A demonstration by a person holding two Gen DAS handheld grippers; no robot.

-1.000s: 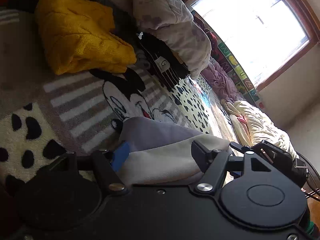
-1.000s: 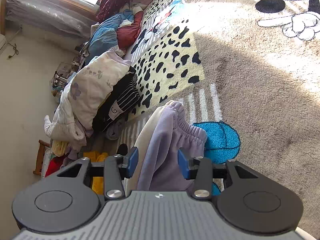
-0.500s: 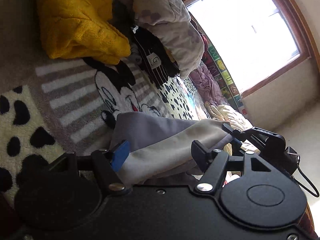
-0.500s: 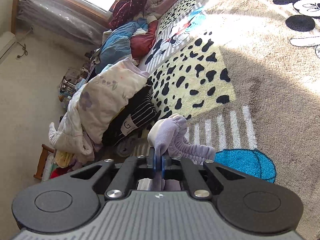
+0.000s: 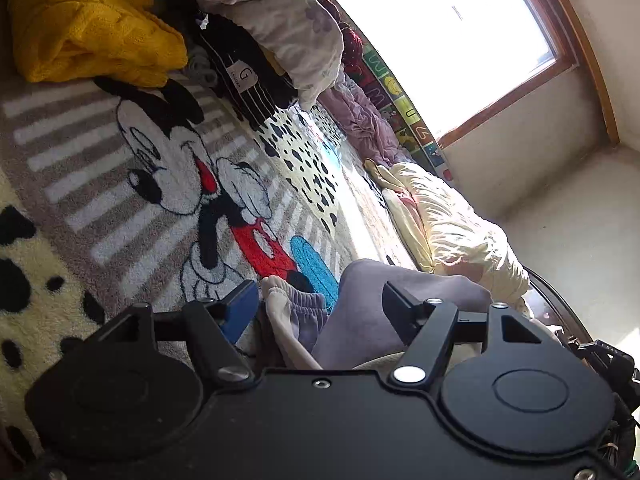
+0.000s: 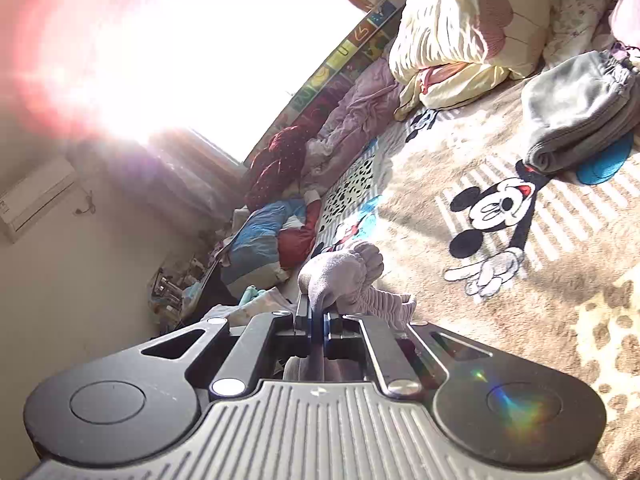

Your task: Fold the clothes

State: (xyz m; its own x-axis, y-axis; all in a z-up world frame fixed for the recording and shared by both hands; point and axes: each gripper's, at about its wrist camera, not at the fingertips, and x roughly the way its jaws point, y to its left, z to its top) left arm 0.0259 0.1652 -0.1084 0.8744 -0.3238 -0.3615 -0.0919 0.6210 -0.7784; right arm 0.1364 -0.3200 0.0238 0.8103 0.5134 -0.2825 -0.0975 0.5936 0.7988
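Lavender-grey sweatpants (image 5: 380, 292) lie bunched on the Mickey Mouse rug (image 5: 160, 168), right in front of my left gripper (image 5: 318, 286). Its fingers stand apart with the cloth and a ribbed cuff (image 5: 280, 300) between them; the blue pad (image 5: 240, 308) shows a small gap to the cuff. In the right wrist view my right gripper (image 6: 316, 312) is shut on the ribbed elastic edge of the sweatpants (image 6: 344, 276), which bulges up past the fingertips, lifted above the rug (image 6: 500, 208).
A yellow knit sweater (image 5: 88, 20), a black striped garment (image 5: 248, 84) and a pale quilt (image 5: 280, 12) are heaped at the rug's far side. Cream bedding (image 6: 472, 24) and a folded grey garment (image 6: 580, 108) lie near the bright window (image 5: 440, 32). Blue and red clothes (image 6: 272, 236) are piled by the wall.
The right gripper closed on the ribbed edge, then lifted and swung it toward the window. The cloth between the left fingers has slackened and shrunk back, uncovering more of the rug.
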